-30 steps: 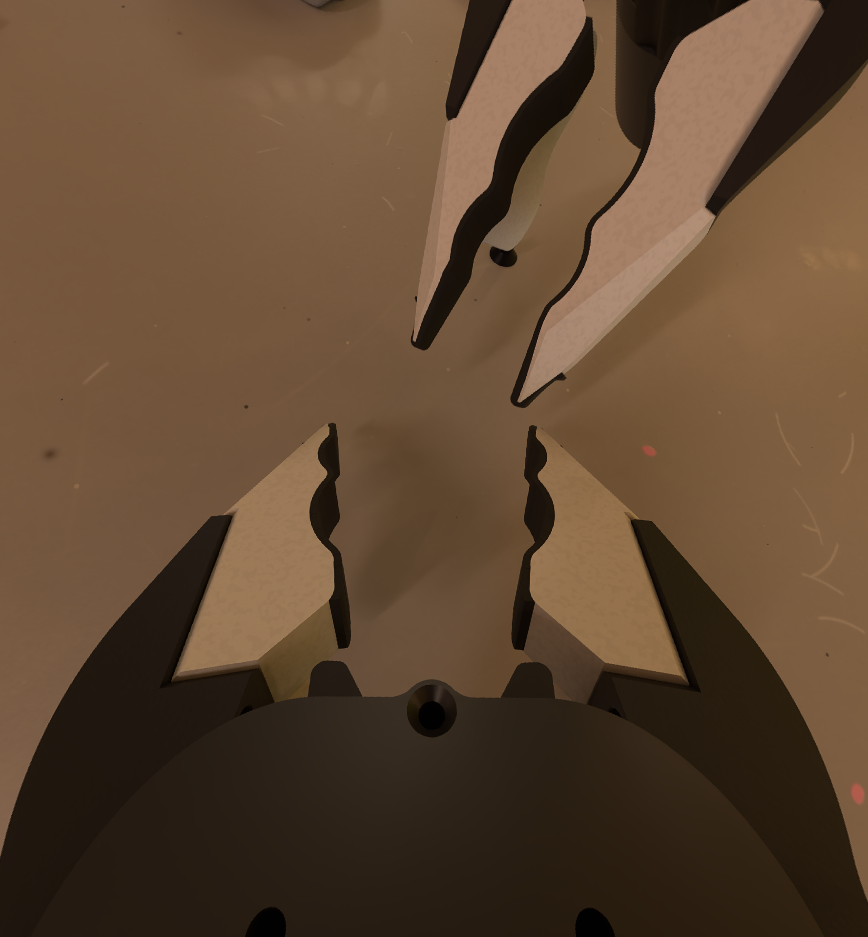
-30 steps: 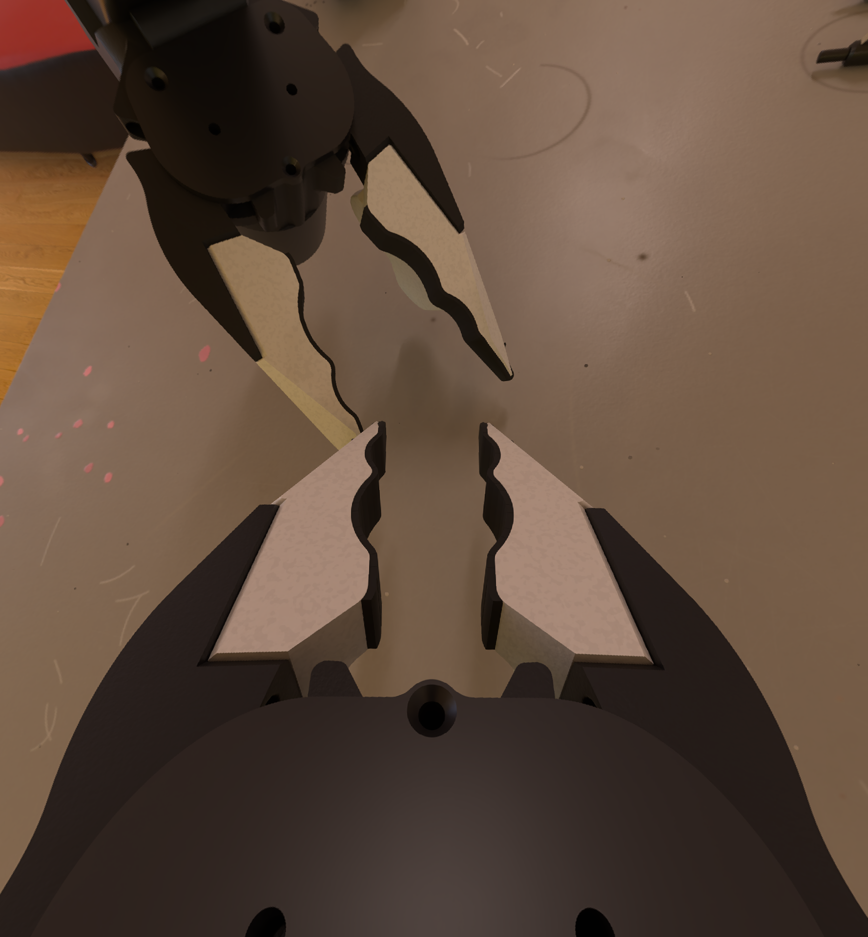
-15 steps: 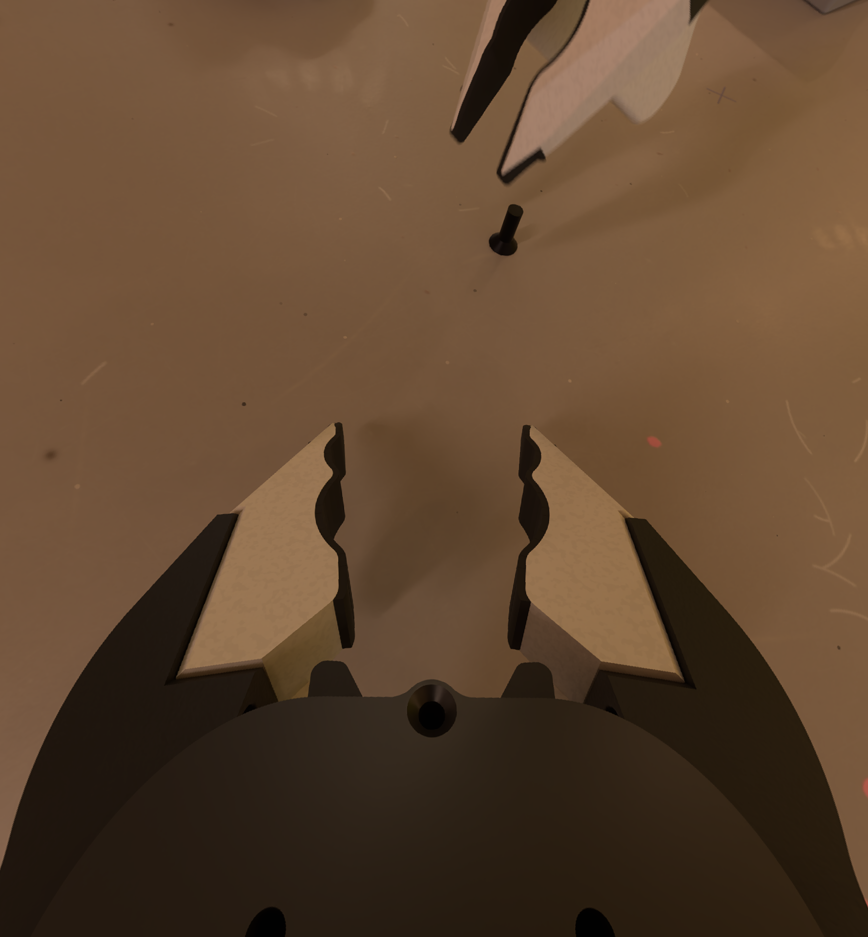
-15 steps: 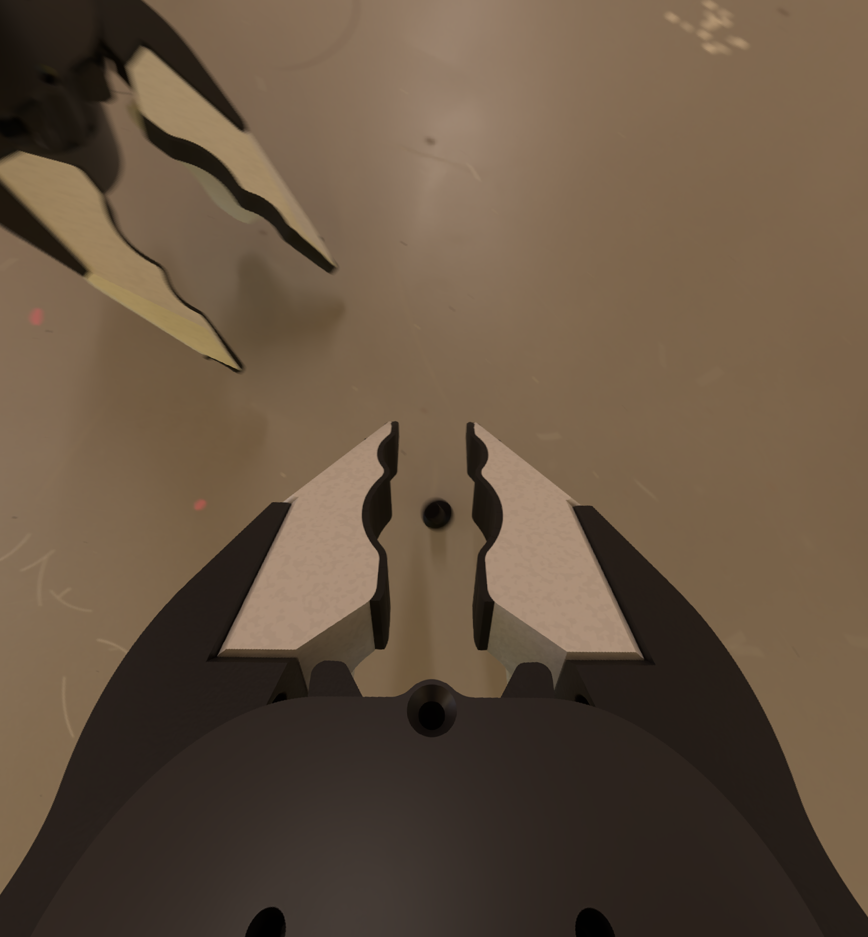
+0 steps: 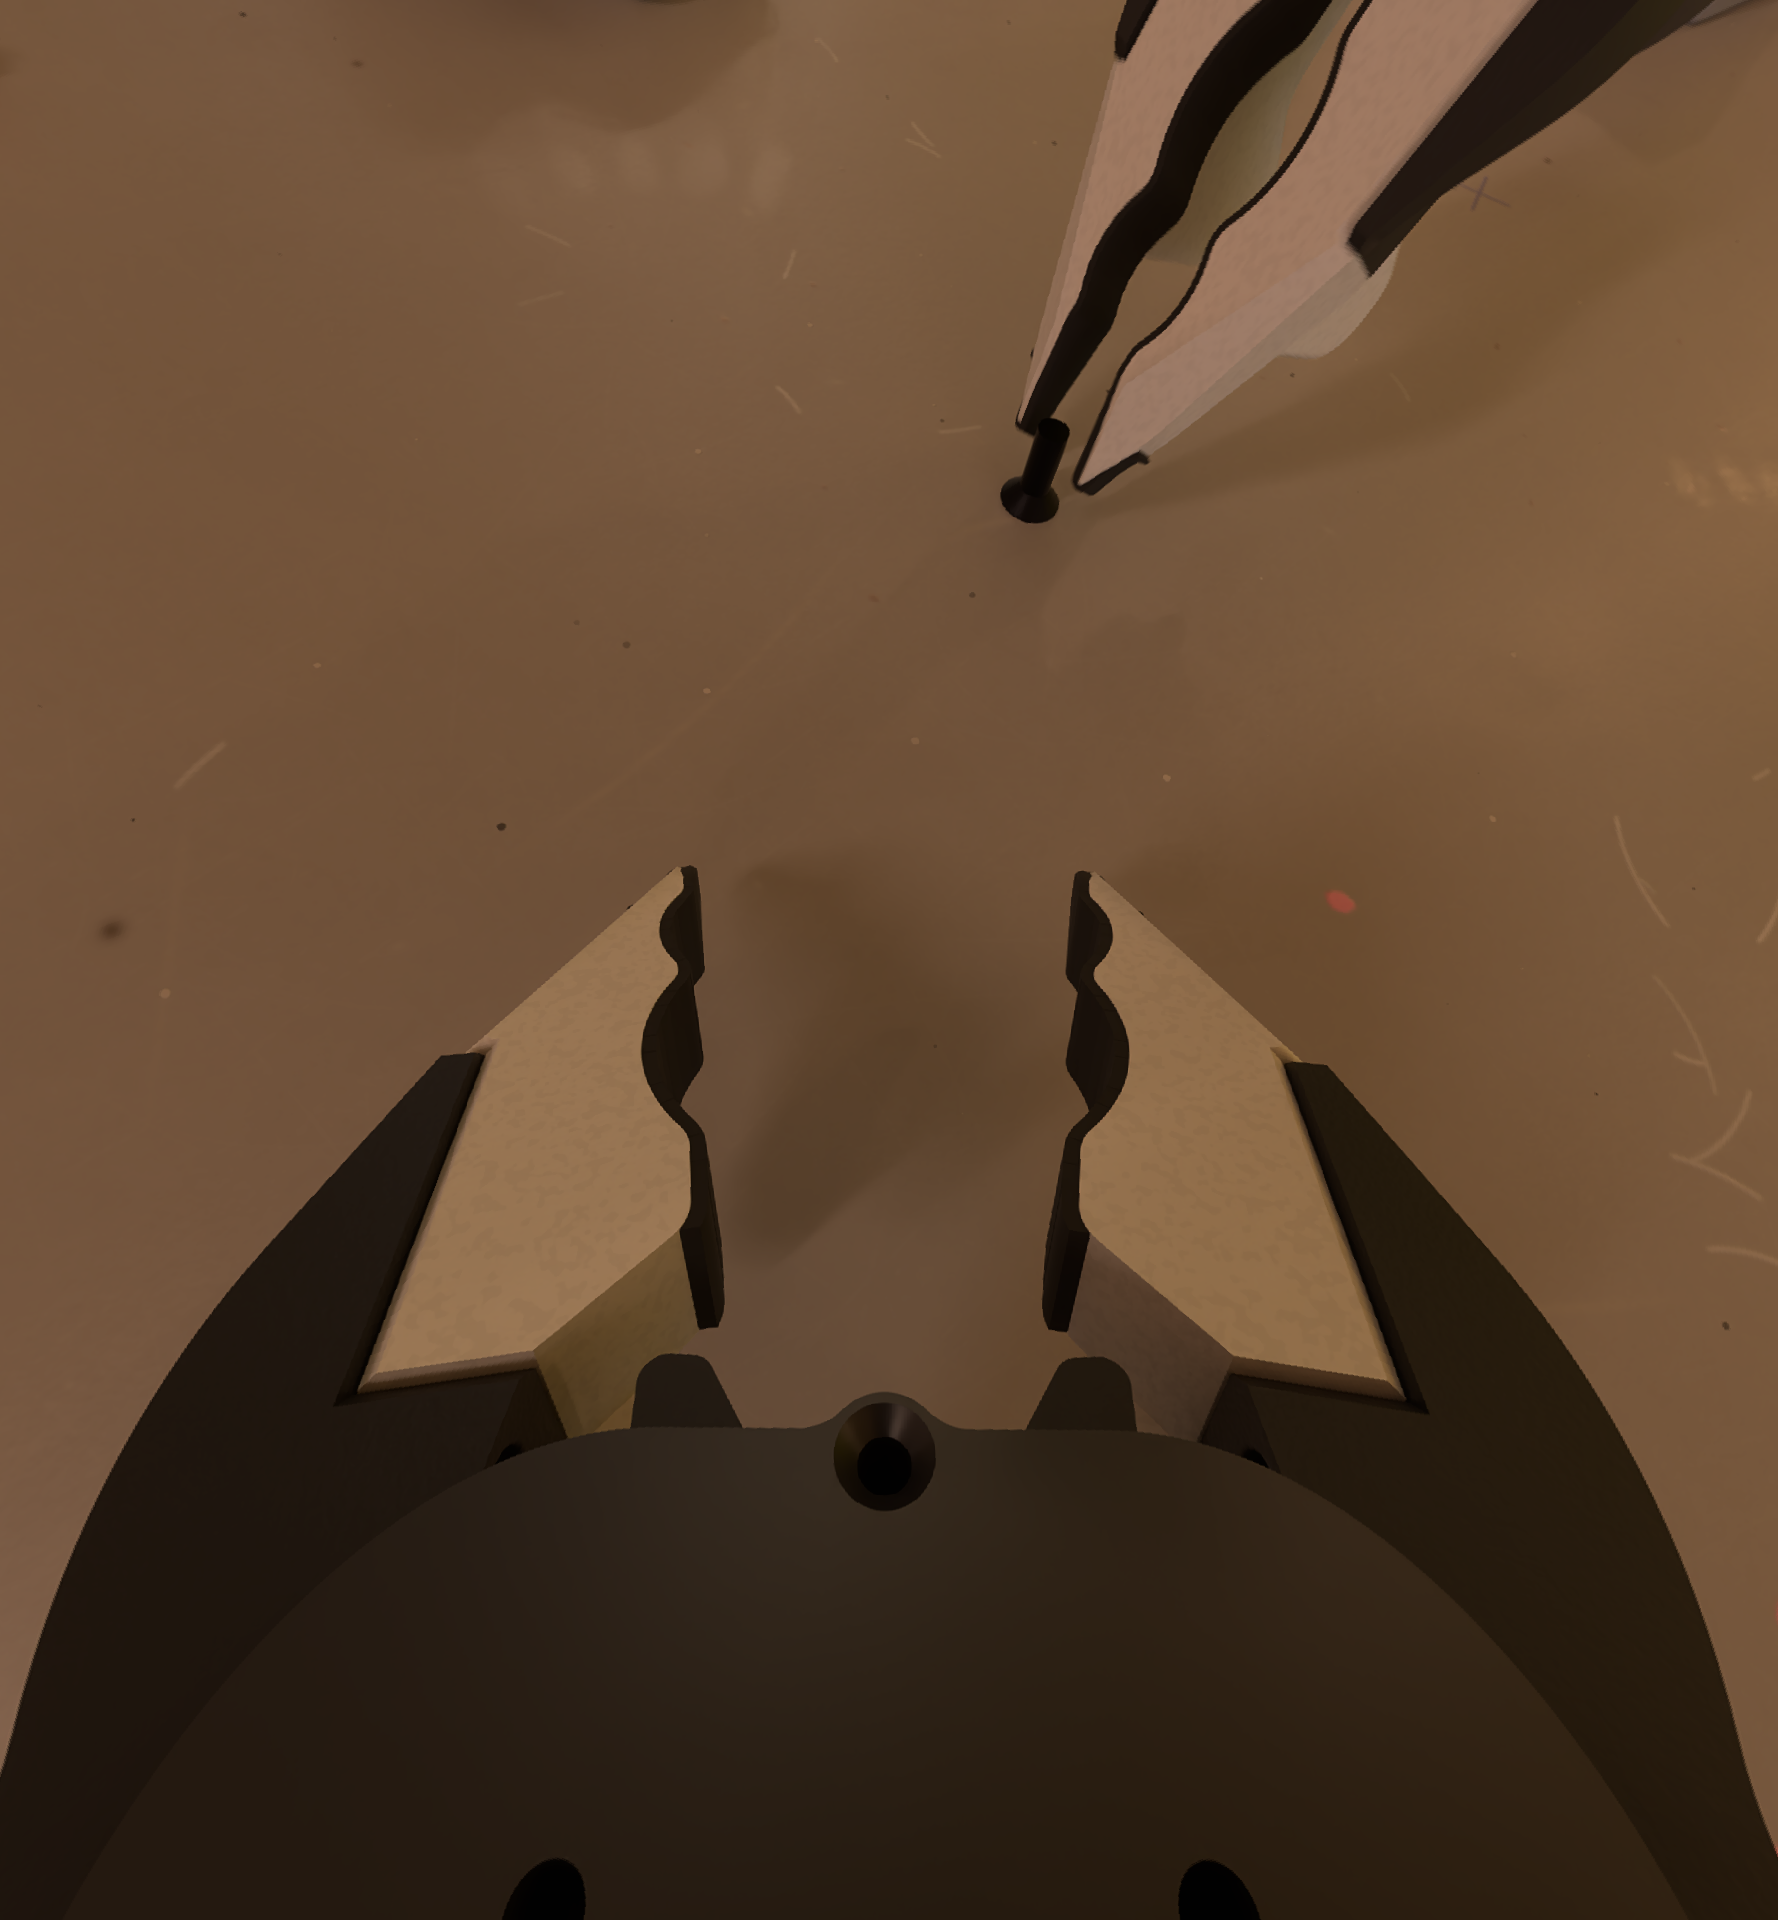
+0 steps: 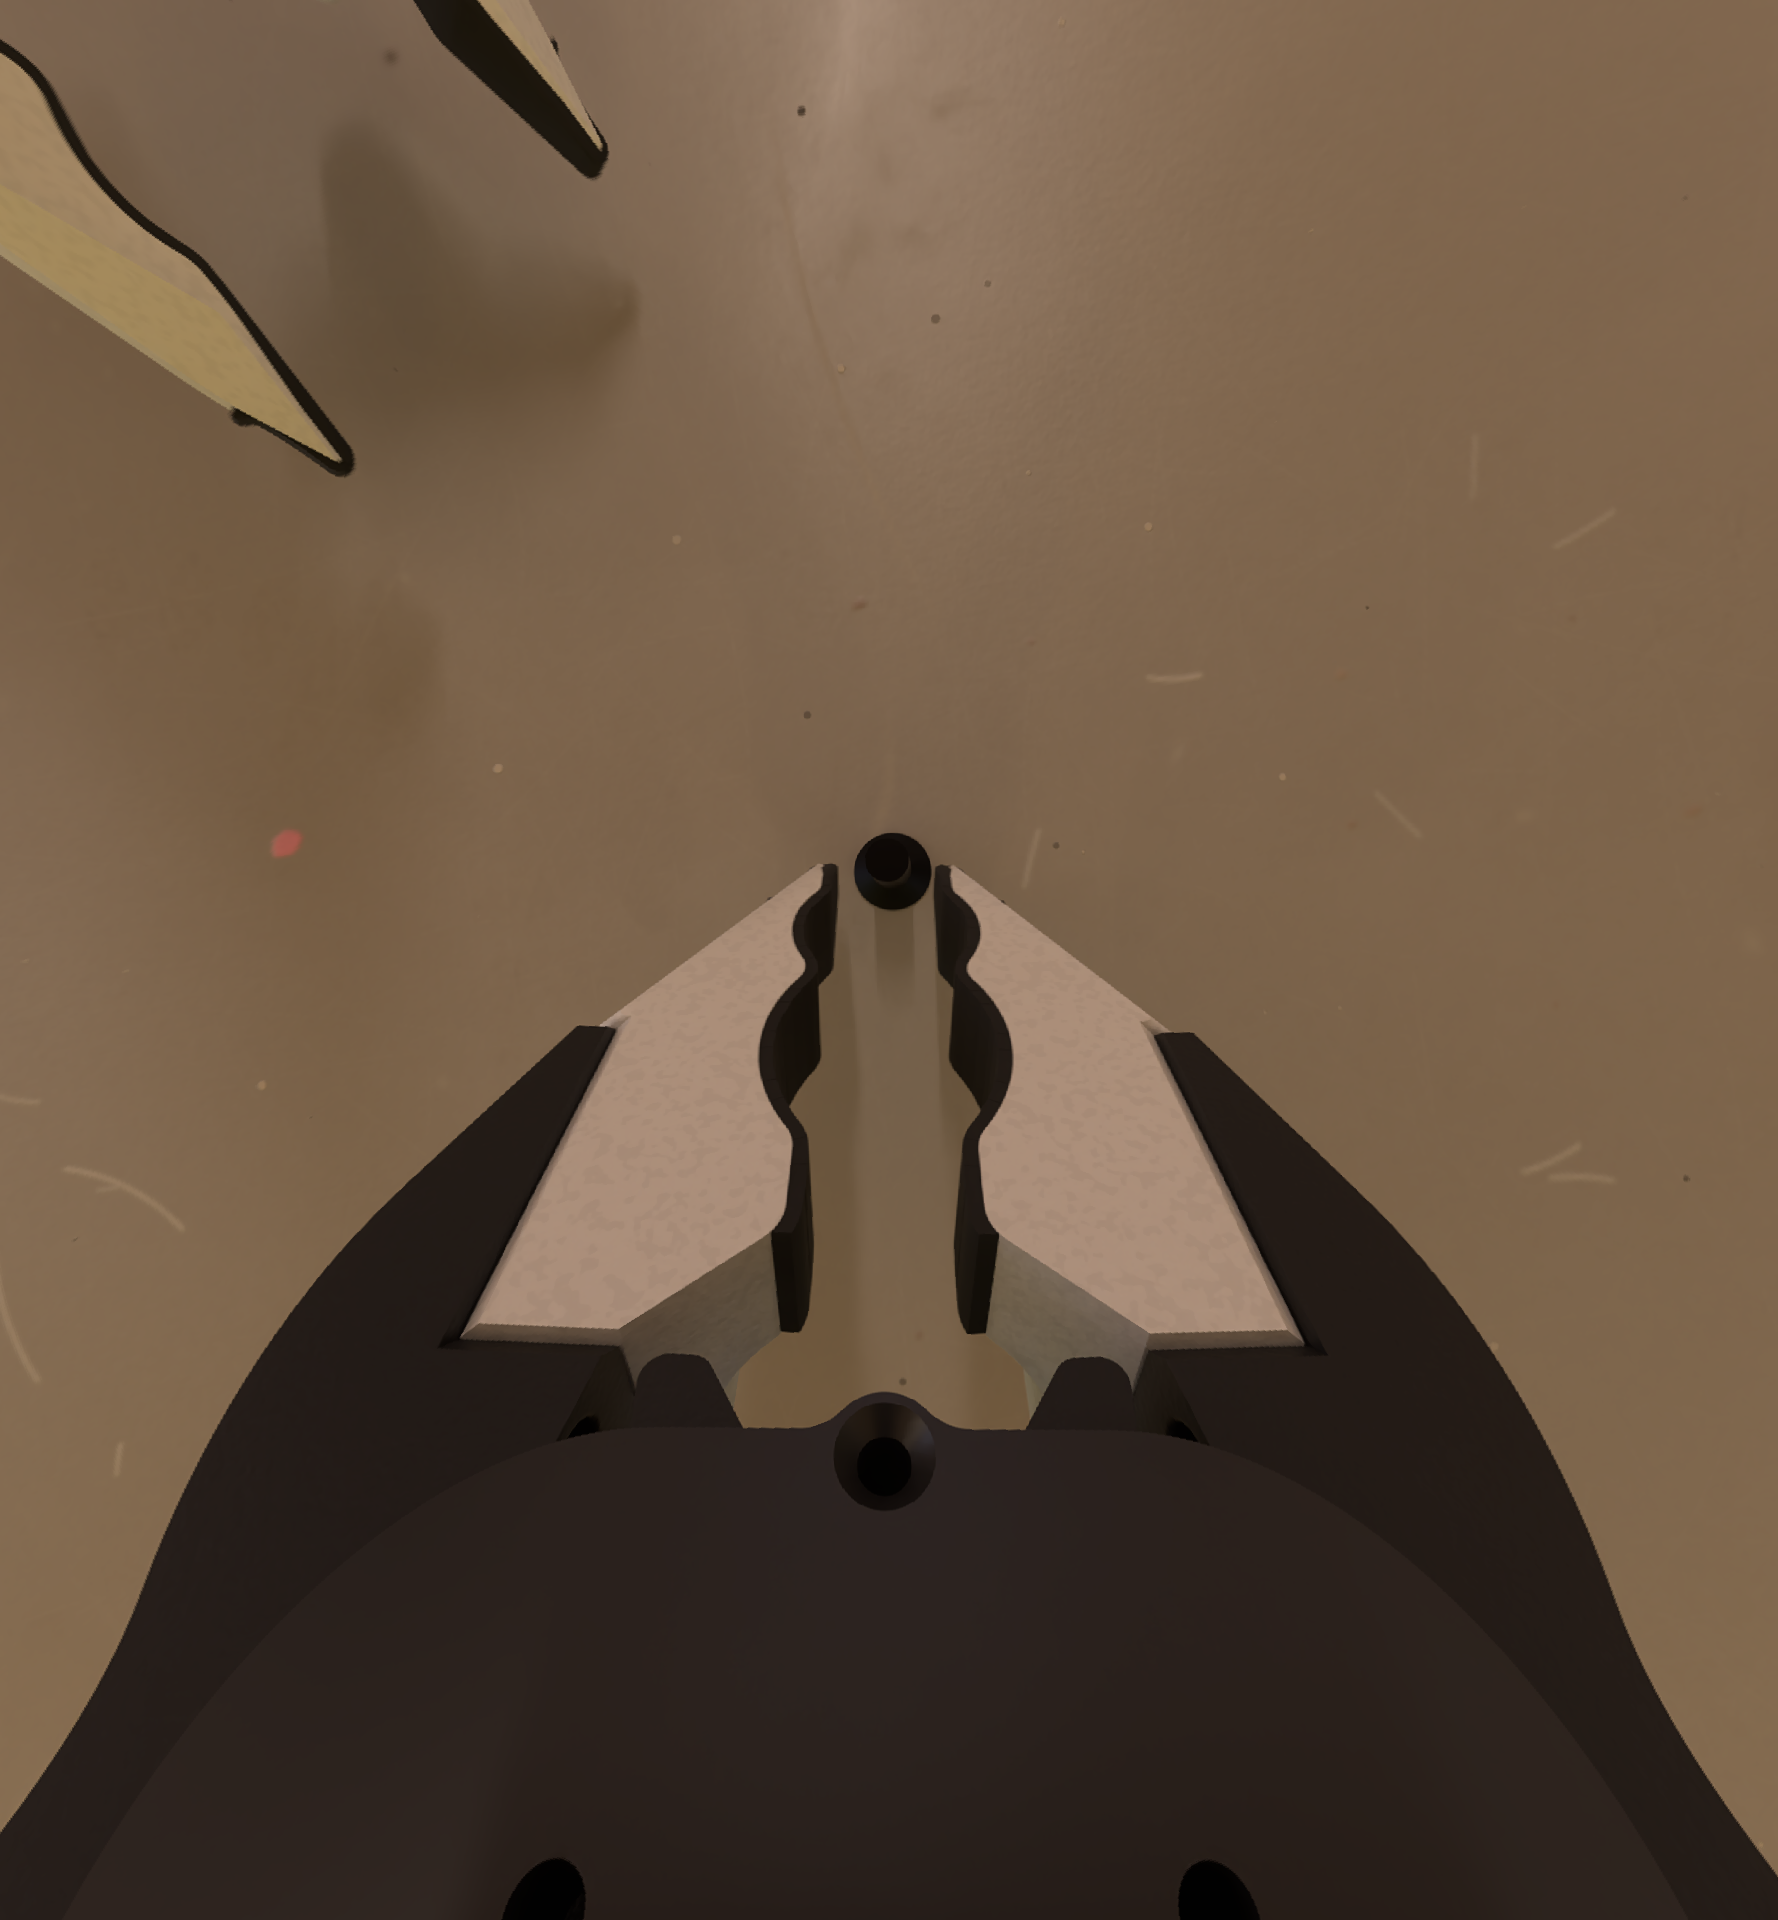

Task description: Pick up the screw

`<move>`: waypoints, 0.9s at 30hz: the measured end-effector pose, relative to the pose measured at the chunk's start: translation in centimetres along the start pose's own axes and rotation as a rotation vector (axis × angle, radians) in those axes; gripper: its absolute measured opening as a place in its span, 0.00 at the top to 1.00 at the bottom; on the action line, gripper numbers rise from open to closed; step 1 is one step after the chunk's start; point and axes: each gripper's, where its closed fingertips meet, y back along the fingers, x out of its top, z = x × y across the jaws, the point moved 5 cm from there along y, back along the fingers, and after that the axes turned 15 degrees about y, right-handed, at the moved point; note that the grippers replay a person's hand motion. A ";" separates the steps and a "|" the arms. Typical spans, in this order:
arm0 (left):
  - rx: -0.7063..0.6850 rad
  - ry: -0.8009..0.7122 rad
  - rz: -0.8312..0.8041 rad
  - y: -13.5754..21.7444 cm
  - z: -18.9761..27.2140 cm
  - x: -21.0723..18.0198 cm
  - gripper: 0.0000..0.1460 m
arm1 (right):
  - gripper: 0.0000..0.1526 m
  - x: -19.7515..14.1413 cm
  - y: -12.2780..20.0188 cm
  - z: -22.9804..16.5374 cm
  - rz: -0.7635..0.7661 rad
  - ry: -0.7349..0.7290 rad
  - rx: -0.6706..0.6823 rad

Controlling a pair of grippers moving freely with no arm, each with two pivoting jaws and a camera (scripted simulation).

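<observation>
The small black screw point(image 6: 891, 871) stands on its head on the table point(image 6: 1384, 364), right at the tips of the right gripper point(image 6: 886, 878), whose jaws are narrowly apart and do not pinch it yet. The step in hand seems to be the final approach; next it should go a little lower and press together on the shaft. The left gripper point(image 5: 885, 878) is spread, empty and well apart.

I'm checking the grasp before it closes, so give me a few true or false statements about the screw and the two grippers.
1. The screw stands head down on the table. True.
2. The right gripper is clamped shut on the screw. False: its jaws are narrowed but open, with the screw at the fingertips.
3. The left gripper is open and empty. True.
4. The screw lies between the left gripper's fingers. False: it is well ahead of them, at the right gripper's tips.
5. The screw has been lifted off the table. False: its head rests on the surface.
</observation>
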 end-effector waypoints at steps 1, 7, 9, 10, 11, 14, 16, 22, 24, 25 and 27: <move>0.000 0.001 0.001 0.0 0.0 0.0 0.51 | 0.90 0.0 -0.3 0.0 -0.009 0.006 -0.001; 0.004 0.012 0.023 0.4 -0.1 0.0 0.51 | 0.95 0.8 -0.5 0.5 0.060 -0.018 -0.014; 0.009 0.011 0.030 0.6 -0.1 -0.1 0.51 | 0.95 1.3 0.0 0.7 0.113 -0.040 -0.007; 0.013 0.008 0.032 0.6 -0.2 -0.1 0.51 | 0.95 1.6 0.3 0.8 0.146 -0.056 0.001; 0.019 0.003 0.036 0.7 -0.2 -0.1 0.51 | 0.95 1.9 0.5 0.9 0.179 -0.071 0.005; 0.038 -0.011 0.065 1.1 -0.2 0.2 0.53 | 0.95 3.1 1.3 1.1 0.280 -0.107 0.025; 0.052 -0.013 0.091 1.4 -0.3 0.5 0.54 | 0.95 3.8 1.5 0.9 0.316 -0.105 0.040; 0.076 0.008 0.168 2.4 -0.7 2.0 0.61 | 0.95 6.5 1.5 -0.6 0.362 0.034 0.046; 0.057 0.028 0.211 2.7 -0.6 2.6 0.68 | 0.95 7.2 1.5 -1.3 0.363 0.115 0.032; 0.037 0.043 0.222 2.8 -0.4 2.8 0.71 | 0.95 7.6 1.5 -1.6 0.358 0.167 0.014; -0.001 0.071 0.231 2.9 -0.1 3.1 0.76 | 0.95 8.0 1.4 -2.4 0.327 0.259 -0.025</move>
